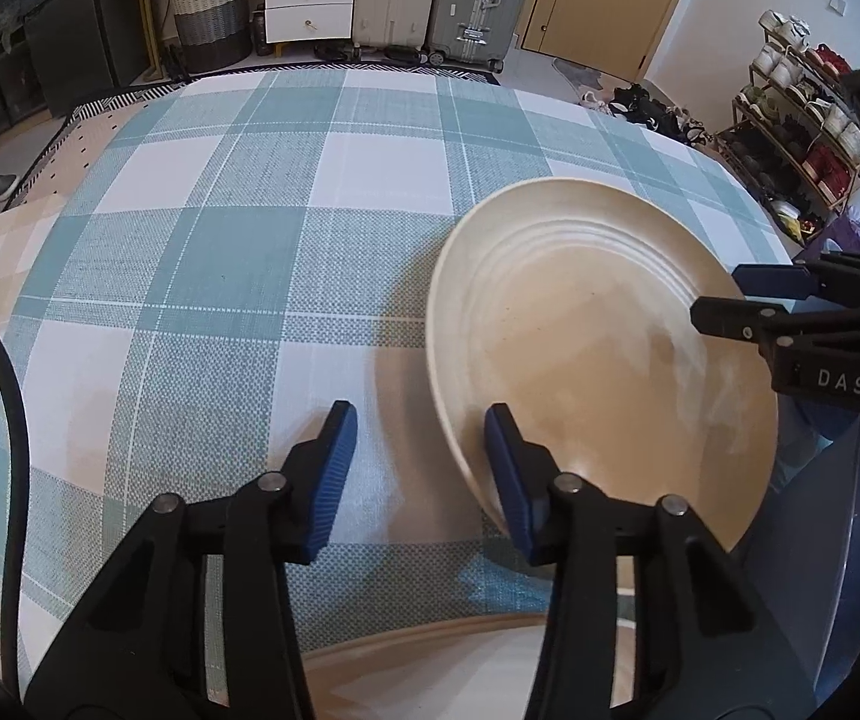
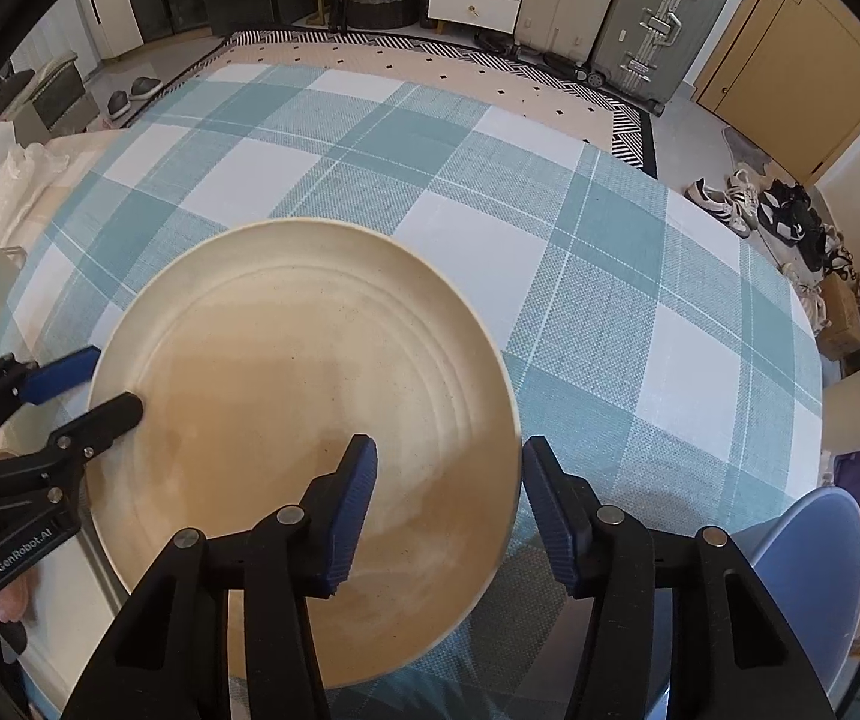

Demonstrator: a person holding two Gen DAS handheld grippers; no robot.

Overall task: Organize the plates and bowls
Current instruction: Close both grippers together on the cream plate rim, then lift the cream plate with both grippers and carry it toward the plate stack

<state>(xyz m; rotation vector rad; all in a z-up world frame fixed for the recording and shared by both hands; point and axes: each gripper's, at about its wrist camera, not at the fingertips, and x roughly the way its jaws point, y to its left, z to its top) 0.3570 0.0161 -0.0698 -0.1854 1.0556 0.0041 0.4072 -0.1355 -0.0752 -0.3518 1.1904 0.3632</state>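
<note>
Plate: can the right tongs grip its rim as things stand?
Probably yes. The right tongs are open and straddle the rim of the plate, one finger over it and one outside, with nothing between them.

"DAS" on right tongs [image 1: 724, 303]; "GenRobot.AI" on left tongs [image 2: 97, 381].

plate [image 2: 304, 420] above the table [image 2: 610, 276], left gripper [image 1: 421, 468] and right gripper [image 2: 448, 504] straddling its opposite rims

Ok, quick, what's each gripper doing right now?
Left gripper: open, fingers either side of the plate rim, not clamped.
Right gripper: open, also astride the plate's rim, not clamped.
</note>
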